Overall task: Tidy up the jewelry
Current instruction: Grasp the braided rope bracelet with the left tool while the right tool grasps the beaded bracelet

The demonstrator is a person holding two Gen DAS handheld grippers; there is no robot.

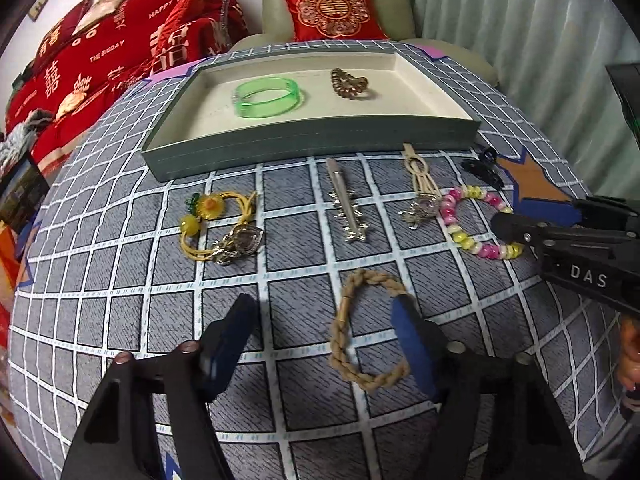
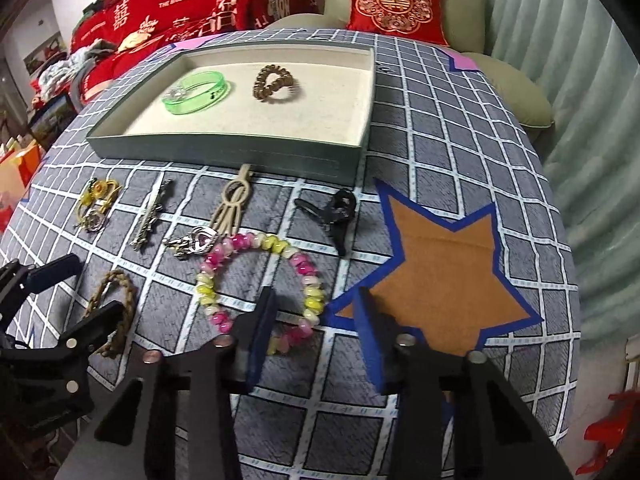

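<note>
A grey tray (image 1: 304, 148) (image 2: 224, 156) holds a green bangle (image 1: 266, 97) (image 2: 196, 92) and a brown coil hair tie (image 1: 349, 83) (image 2: 274, 82). On the cloth lie a braided tan bracelet (image 1: 362, 332) (image 2: 116, 312), a pink-yellow bead bracelet (image 1: 476, 220) (image 2: 260, 276), a silver hairpin (image 1: 346, 208) (image 2: 152, 212), a beige keychain (image 1: 420, 188) (image 2: 228, 208), a yellow flower tie (image 1: 216, 224) (image 2: 94, 204) and a black claw clip (image 1: 482, 168) (image 2: 334, 212). My left gripper (image 1: 324, 312) (image 2: 86, 284) is open, straddling the braided bracelet. My right gripper (image 2: 316, 300) is open over the bead bracelet's near right side.
The round table has a grey checked cloth (image 1: 120, 280) with an orange star patch (image 2: 436, 268). A beige armchair with a red cushion (image 1: 332, 10) stands behind it. A red bedspread (image 1: 100, 52) is at the back left. Curtains (image 1: 520, 40) hang on the right.
</note>
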